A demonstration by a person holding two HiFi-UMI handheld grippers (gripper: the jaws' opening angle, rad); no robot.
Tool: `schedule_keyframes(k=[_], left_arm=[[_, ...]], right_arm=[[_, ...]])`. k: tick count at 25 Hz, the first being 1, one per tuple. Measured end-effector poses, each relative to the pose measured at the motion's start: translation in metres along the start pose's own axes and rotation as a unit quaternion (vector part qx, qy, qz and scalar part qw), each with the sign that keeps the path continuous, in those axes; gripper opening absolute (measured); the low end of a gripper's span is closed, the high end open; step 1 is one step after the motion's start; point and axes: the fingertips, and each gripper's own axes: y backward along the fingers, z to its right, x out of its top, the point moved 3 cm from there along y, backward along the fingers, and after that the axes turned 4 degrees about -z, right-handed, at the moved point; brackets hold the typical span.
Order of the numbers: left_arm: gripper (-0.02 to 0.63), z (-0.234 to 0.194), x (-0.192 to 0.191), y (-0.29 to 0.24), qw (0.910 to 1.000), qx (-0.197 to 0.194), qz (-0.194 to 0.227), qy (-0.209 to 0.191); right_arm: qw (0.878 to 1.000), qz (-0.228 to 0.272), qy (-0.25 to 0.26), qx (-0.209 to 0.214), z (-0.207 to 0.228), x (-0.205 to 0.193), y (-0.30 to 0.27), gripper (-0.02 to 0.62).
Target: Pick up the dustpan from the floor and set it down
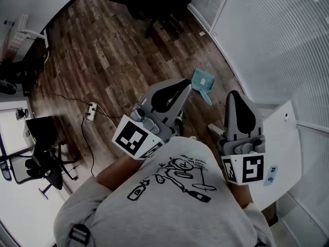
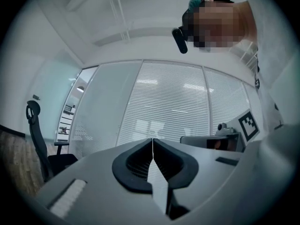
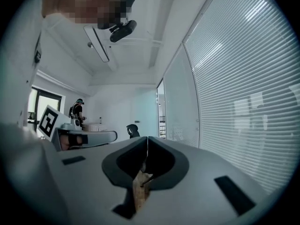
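A teal dustpan (image 1: 203,83) lies on the wood floor near the glass wall, handle pointing toward me. My left gripper (image 1: 187,86) is held level just left of it in the head view, well above the floor, its jaws shut with nothing between them (image 2: 153,140). My right gripper (image 1: 233,94) is level too, to the right of the dustpan, jaws shut and empty (image 3: 147,138). The dustpan shows in neither gripper view; both look at the blinds and the room.
A white table (image 1: 281,133) stands at the right beside the blind-covered glass wall (image 1: 277,40). A power strip (image 1: 91,111) with its cable lies on the floor at the left. Black office chairs stand at the back (image 1: 154,1) and left (image 1: 43,153).
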Motion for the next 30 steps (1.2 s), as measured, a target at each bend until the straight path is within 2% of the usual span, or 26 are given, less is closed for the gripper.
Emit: schedule_keyframes(k=[6, 13, 18, 26, 30], left_arm=[[0.005, -0.024, 0.007, -0.020, 0.9998, -0.018, -0.007, -0.006], [0.005, -0.014, 0.003, -0.064, 0.9995, -0.027, -0.012, -0.012], [0.005, -0.001, 0.008, -0.086, 0.9997, -0.020, -0.004, -0.009], [0.005, 0.008, -0.002, -0.108, 0.9997, -0.021, -0.013, -0.005], [0.006, 0.010, -0.014, -0.108, 0.9996, -0.017, -0.023, -0.007]], right_arm=[[1.000, 0.013, -0.006, -0.019, 0.012, 0.007, -0.025, 0.005], [0.999, 0.017, -0.019, -0.024, 0.055, 0.004, -0.023, 0.005], [1.000, 0.016, -0.003, -0.021, 0.082, 0.010, -0.017, 0.005], [1.000, 0.009, 0.007, -0.016, 0.102, 0.005, -0.019, 0.005], [1.000, 0.001, 0.016, -0.003, 0.098, -0.010, -0.018, 0.006]])
